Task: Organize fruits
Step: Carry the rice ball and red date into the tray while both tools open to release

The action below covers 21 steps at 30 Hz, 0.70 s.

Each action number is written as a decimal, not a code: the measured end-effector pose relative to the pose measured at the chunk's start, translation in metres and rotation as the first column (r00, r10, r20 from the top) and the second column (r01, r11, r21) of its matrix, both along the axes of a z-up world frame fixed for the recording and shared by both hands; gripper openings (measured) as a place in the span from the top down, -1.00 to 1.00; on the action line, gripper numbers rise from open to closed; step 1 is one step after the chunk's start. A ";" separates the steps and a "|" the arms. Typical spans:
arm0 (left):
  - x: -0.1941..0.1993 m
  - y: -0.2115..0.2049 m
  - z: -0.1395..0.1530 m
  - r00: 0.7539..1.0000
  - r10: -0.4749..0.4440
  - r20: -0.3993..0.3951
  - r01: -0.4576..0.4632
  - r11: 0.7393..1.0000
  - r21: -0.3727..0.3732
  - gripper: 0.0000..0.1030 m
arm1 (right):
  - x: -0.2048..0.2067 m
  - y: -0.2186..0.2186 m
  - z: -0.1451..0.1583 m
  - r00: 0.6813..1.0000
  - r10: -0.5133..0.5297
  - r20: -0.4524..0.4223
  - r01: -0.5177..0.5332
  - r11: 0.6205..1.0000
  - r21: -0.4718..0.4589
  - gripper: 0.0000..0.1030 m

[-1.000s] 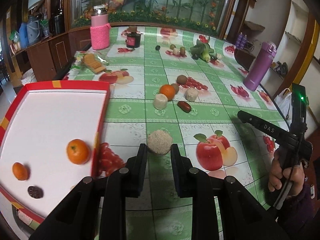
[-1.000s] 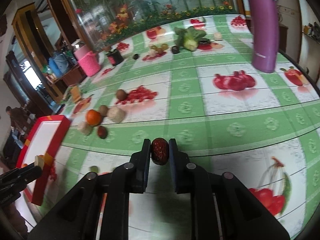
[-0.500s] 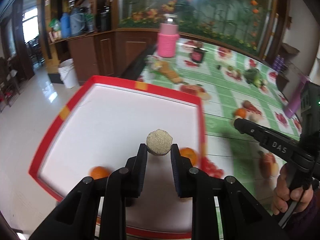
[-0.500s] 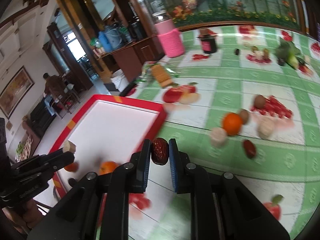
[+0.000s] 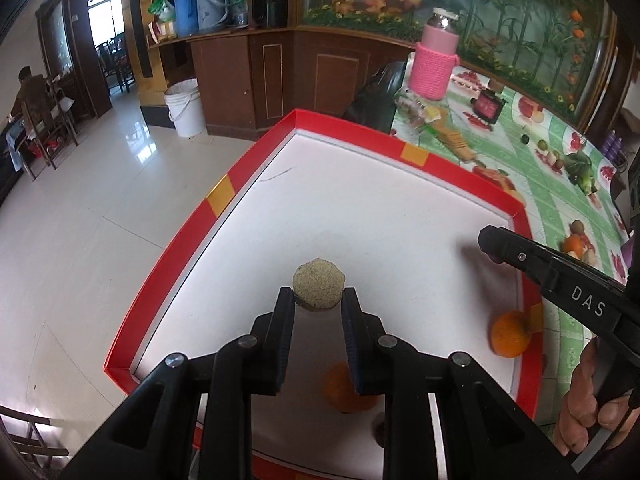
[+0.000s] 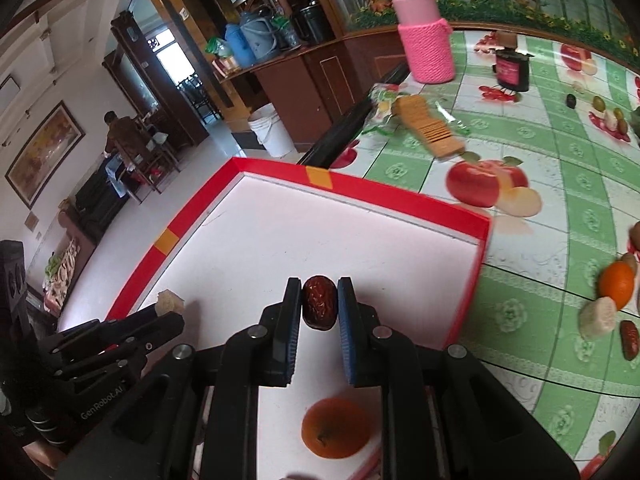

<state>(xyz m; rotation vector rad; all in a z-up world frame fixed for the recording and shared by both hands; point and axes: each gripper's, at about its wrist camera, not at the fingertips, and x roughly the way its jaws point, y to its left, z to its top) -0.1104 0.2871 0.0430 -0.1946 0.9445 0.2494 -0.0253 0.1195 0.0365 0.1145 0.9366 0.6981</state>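
Fruit-print table (image 6: 560,208); red-rimmed white tray (image 5: 224,194) at its edge, two oranges (image 5: 510,334) inside. Left claw (image 5: 318,304) clamps beige round cake (image 5: 319,289) above tray; right claw (image 6: 319,304) pinches red date (image 6: 318,303) likewise.

A jar in a pink knitted sleeve (image 6: 427,36) stood at the far edge of the worktop (image 6: 528,152), which wore a green checked cloth printed with fruit; near it lay an open packet of crackers (image 6: 430,130) and a small dark jar with a pink label (image 6: 512,70); a white bucket (image 5: 185,108) stood on the tiled floor (image 5: 80,224) beside a brown cabinet (image 5: 256,80); two blue flasks (image 5: 200,10) stood on top.
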 end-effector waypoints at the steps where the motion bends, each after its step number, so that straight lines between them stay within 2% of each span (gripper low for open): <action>1: -0.001 0.002 -0.002 1.000 0.002 -0.003 -0.003 1.000 -0.003 0.56 | 0.000 0.003 -0.002 1.000 0.005 -0.005 -0.005 1.000 -0.004 0.60; 8: 0.001 0.004 -0.009 1.000 0.013 -0.029 -0.013 1.000 0.003 0.55 | 0.003 0.013 -0.014 0.999 0.026 -0.040 -0.027 0.999 -0.038 0.60; 12: 0.003 -0.001 -0.009 0.999 0.024 -0.039 -0.023 0.999 0.042 0.54 | 0.002 0.015 -0.014 0.999 0.035 -0.033 -0.036 0.998 -0.052 0.60; 14: 0.003 -0.007 -0.008 0.999 0.030 -0.041 -0.026 0.996 0.086 0.46 | 0.002 0.013 -0.012 0.999 0.037 -0.030 -0.039 0.998 -0.052 0.58; 16: 0.002 -0.012 -0.005 0.999 0.037 -0.038 -0.033 0.994 0.107 0.09 | 0.001 0.007 -0.008 0.999 0.028 -0.024 -0.029 0.999 -0.042 0.47; 17: 0.001 -0.016 -0.003 0.999 0.045 -0.030 -0.041 0.992 0.123 0.03 | 0.001 0.002 -0.006 1.000 0.022 -0.017 -0.023 0.999 -0.030 0.43; 19: 0.000 -0.023 0.003 0.999 0.050 -0.013 -0.047 0.987 0.155 -0.16 | 0.000 -0.004 -0.001 1.000 0.014 -0.002 -0.014 1.000 -0.009 0.21; 21: -0.003 -0.030 0.009 0.998 0.062 0.007 -0.063 0.981 0.184 -0.32 | -0.004 -0.014 0.006 1.000 -0.001 0.028 0.001 1.000 0.008 0.14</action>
